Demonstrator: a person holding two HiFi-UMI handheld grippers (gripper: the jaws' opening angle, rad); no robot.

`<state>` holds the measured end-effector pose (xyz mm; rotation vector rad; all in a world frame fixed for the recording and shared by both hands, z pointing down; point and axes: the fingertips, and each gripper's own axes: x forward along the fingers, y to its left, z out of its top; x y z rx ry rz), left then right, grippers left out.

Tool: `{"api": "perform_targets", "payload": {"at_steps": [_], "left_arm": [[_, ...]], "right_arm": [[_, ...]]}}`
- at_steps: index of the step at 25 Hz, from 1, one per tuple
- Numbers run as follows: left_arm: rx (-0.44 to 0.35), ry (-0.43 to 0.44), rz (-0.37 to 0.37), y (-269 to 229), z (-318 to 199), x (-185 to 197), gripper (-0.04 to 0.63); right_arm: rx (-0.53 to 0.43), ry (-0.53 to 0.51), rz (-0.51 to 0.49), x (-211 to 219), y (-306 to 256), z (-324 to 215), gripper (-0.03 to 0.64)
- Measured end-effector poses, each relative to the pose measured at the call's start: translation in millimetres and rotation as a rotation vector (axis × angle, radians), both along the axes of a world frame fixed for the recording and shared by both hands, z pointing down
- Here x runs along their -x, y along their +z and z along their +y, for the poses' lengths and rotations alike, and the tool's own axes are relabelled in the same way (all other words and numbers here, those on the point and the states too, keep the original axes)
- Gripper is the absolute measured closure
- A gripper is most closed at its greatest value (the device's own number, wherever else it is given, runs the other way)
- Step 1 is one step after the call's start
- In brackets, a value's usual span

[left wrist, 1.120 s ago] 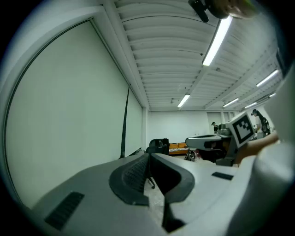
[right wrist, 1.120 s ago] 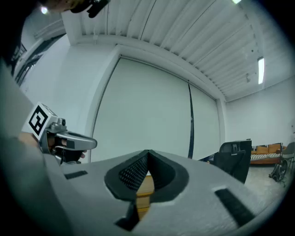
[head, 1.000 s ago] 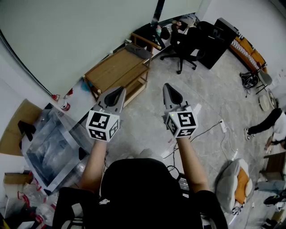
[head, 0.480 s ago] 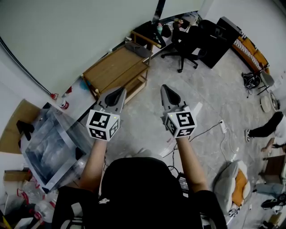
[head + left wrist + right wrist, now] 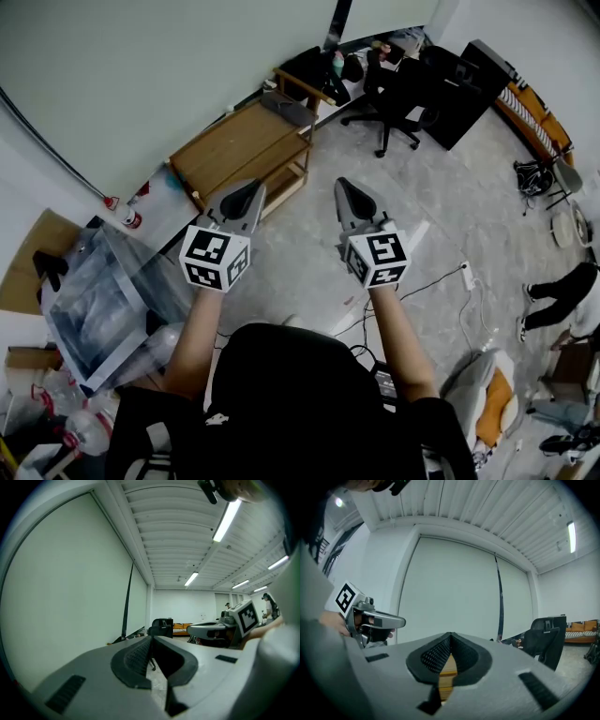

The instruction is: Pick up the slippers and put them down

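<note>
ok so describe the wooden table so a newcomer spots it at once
Find the big pale wall filling the top left of the head view. At its foot stands the wooden table, low, with an open shelf underneath. It is the light-brown piece between the clear plastic box on its left and the black office chair on its right.

We see matt grey plastic on the left gripper [image 5: 248, 192] and right gripper [image 5: 349, 189], ribbed dark pads [image 5: 137, 657], a smooth wooden table [image 5: 242, 145], a faintly glossy floor [image 5: 450, 206].
</note>
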<state>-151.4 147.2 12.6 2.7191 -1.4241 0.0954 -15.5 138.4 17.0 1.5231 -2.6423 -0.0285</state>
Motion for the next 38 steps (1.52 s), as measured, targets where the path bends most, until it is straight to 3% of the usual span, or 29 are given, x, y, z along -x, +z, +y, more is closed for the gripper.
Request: {"api": "perform_targets", "payload": {"at_steps": [3,19,38], "left_arm": [[0.014,0.004,0.015,3.9,0.0,-11.0,0.584],[0.046,0.021,-0.05,27.6,-34.7,-40.0,0.584],[0.075,-0.006,-0.018,39.0,-191.4,-3.6,0.584]], "right_arm": [[0.003,-0.016,0.003,-8.7,3.5,-0.6,0.627],[0.044,-0.017,-0.029,-28.9,28.9,-33.5,0.627],[0.063,-0.017,0.009,-2.9,36.1,-189.4,0.627]]}}
